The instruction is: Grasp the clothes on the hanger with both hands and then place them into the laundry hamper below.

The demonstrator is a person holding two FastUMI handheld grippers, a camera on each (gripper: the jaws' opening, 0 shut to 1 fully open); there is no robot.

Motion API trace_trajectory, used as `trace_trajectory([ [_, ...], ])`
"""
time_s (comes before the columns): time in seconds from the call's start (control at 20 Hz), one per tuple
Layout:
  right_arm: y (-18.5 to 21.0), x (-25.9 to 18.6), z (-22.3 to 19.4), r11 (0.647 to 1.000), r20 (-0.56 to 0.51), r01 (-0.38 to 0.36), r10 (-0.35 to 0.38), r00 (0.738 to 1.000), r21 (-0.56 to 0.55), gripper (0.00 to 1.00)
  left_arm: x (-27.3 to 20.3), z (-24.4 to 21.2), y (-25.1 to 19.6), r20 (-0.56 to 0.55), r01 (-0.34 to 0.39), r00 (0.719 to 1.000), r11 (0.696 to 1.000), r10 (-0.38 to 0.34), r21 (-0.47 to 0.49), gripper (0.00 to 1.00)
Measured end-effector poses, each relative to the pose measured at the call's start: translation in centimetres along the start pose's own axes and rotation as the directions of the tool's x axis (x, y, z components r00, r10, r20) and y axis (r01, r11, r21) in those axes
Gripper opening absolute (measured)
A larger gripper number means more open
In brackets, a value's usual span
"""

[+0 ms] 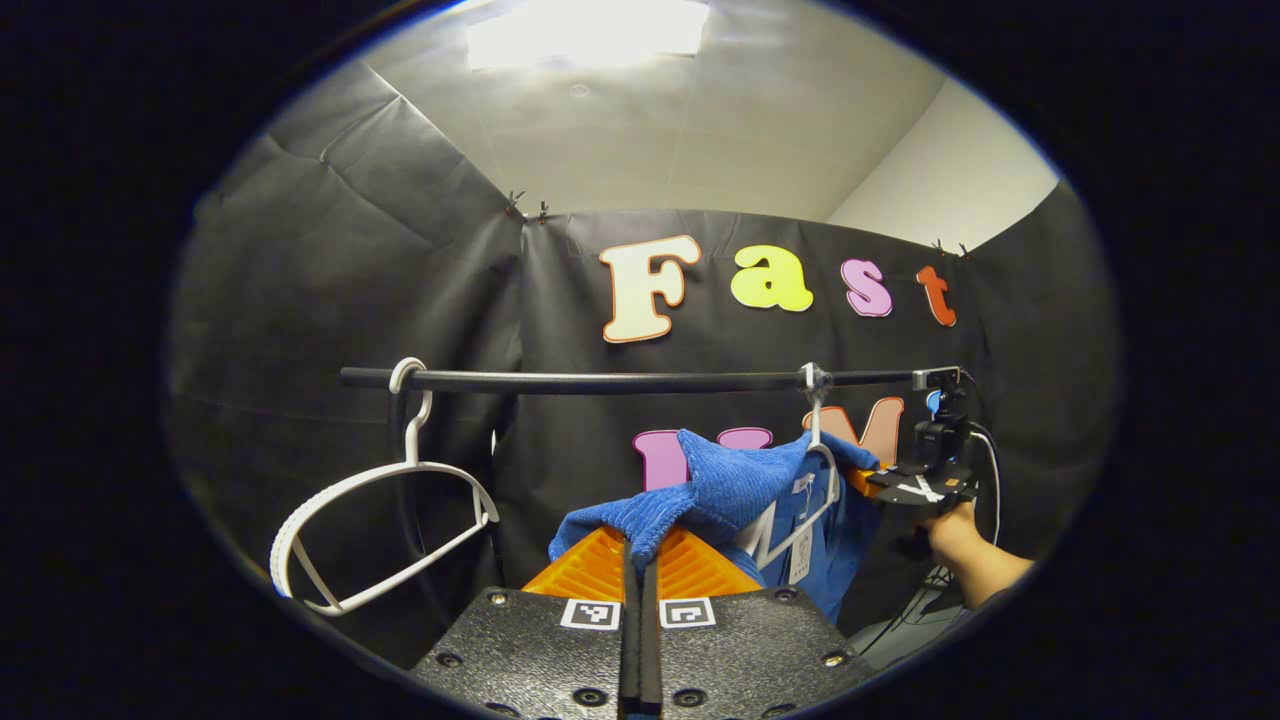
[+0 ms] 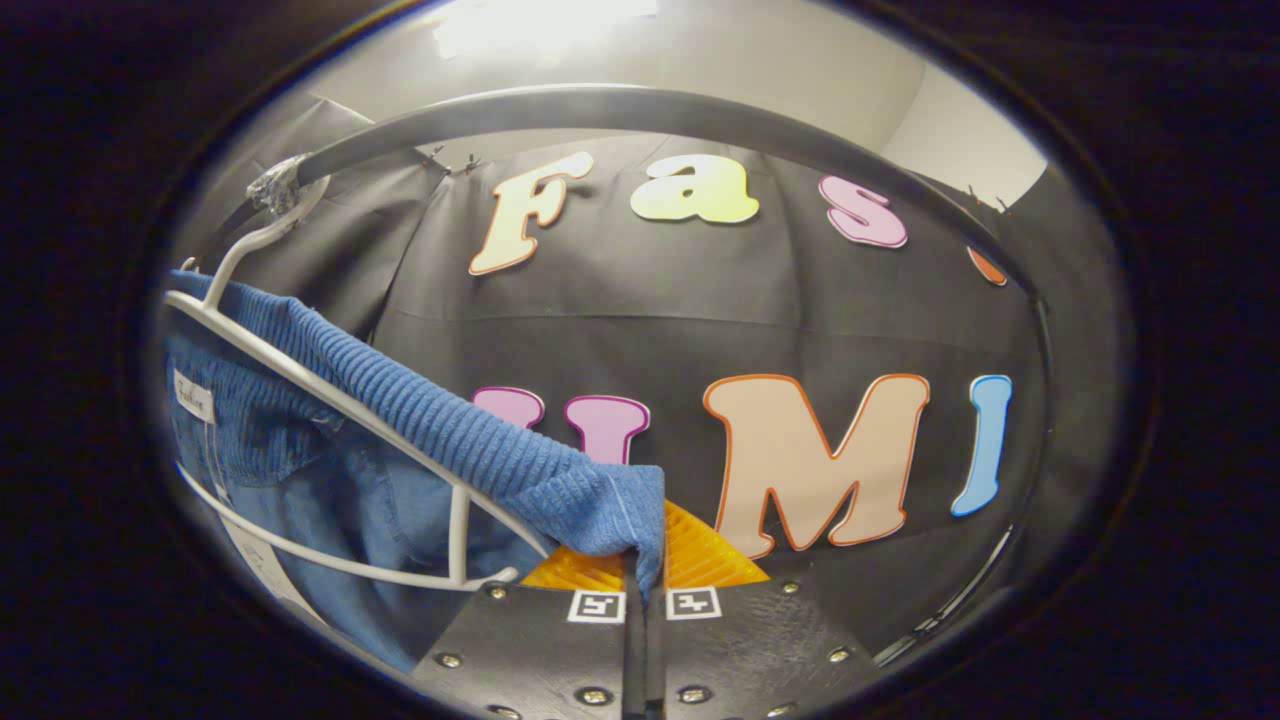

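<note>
Blue knit garment (image 1: 730,480), both shoulders pinched in closed left gripper (image 1: 640,560) and right gripper (image 2: 640,575), is hanging on white hanger (image 2: 330,400) at frame left; lifting off and hamper drop are remaining.

Cloth-walled booth with clothes rail (image 1: 620,381)

**Ceiling glare above, dim cloth below**

A ceiling light panel (image 1: 588,30) blows out to white at the top of both views. The lower halves are dimmer but evenly lit. Fisheye bending curves the rail (image 2: 640,110) strongly in the right gripper view. Edges darken and soften; centres are sharp.
</note>
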State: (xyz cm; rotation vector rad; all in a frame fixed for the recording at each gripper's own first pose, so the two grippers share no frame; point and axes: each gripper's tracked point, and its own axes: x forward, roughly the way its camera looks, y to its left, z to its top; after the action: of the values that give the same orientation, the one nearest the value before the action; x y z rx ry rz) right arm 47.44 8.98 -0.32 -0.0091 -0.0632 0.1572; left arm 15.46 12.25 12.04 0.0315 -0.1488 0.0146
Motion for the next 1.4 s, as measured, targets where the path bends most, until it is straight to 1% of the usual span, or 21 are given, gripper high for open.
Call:
trace_trajectory([
  [0.1,0.3,0.5,-0.3,0.999,-0.005,-0.026,0.026,1.0,0.02,0.0,0.0,-0.6,-0.1,-0.018,0.032,0.999,0.999,-0.032,0.012,0.0],
  [0.2,0.7,1.2,-0.6,0.997,-0.024,-0.061,0.062,0.998,0.04,0.01,-0.3,-1.6,-0.4,-0.046,0.065,0.997,0.998,-0.065,-0.004,0.0],
  [0.3,0.5,1.6,0.1,0.994,-0.022,-0.08,0.082,0.996,0.077,0.01,-0.2,-2.2,-0.3,-0.061,0.083,0.995,0.996,-0.082,0.017,0.0],
  [0.4,0.4,1.6,0.3,0.992,-0.007,-0.091,0.092,0.996,0.085,0.01,-0.6,-3.7,-0.5,-0.085,0.105,0.991,0.994,-0.101,0.04,0.01],
  [0.5,0.6,1.7,-0.7,0.995,-0.008,-0.082,0.082,0.997,0.06,0.01,-1.3,-5.8,-0.1,-0.117,0.101,0.989,0.993,-0.094,0.056,0.0],
  [0.6,1.0,1.6,-2.9,0.997,-0.039,-0.071,0.071,0.997,0.009,0.01,-1.9,-7.4,-0.5,-0.131,0.11,0.986,0.993,-0.105,0.036,0.0],
  [0.65,1.1,1.6,-3.9,0.998,-0.048,-0.064,0.063,0.997,-0.024,0.01,-2.0,-7.6,-1.0,-0.116,0.111,0.988,0.993,-0.107,0.033,0.0],
  [0.8,1.6,1.0,-4.8,0.995,-0.032,-0.034,0.031,0.999,-0.095,0.01,-2.4,-7.3,-1.1,-0.074,0.088,0.994,0.992,-0.082,0.092,0.0],
  [0.9,1.9,0.6,-5.8,0.998,-0.061,-0.024,0.021,0.998,-0.061,0.01,-2.4,-7.4,-1.8,-0.063,0.088,0.995,0.992,-0.083,0.085,0.0],
  [1.0,1.6,0.7,-7.5,1.0,-0.135,-0.004,0.005,0.991,0.007,0.01,-2.4,-7.6,-2.4,-0.059,0.097,0.994,0.993,-0.093,0.064,0.01],
  [1.05,1.6,0.7,-8.4,1.0,-0.161,-0.001,0.004,0.987,0.022,0.01,-2.4,-8.0,-2.4,-0.059,0.088,0.995,0.995,-0.085,0.046,0.0],
  [1.1,1.3,0.8,-9.4,1.0,-0.187,0.006,-0.002,0.982,0.026,0.04,-2.1,-8.5,-2.6,-0.062,0.084,0.995,0.996,-0.082,0.03,0.0],
  [1.15,1.1,0.6,-10.6,1.0,-0.21,0.016,-0.01,0.978,0.026,0.01,-2.0,-9.1,-2.9,-0.064,0.082,0.995,0.996,-0.08,0.024,0.0],
  [1.3,0.5,-0.7,-14.2,0.997,-0.266,0.058,-0.045,0.963,0.04,0.01,-1.1,-11.4,-3.1,-0.063,0.05,0.997,0.999,-0.048,0.018,0.01],
  [1.4,1.2,-2.3,-16.2,0.997,-0.292,0.05,-0.03,0.956,0.063,0.01,-0.7,-13.0,-3.3,-0.08,0.04,0.996,0.999,-0.04,-0.004,0.0],
])
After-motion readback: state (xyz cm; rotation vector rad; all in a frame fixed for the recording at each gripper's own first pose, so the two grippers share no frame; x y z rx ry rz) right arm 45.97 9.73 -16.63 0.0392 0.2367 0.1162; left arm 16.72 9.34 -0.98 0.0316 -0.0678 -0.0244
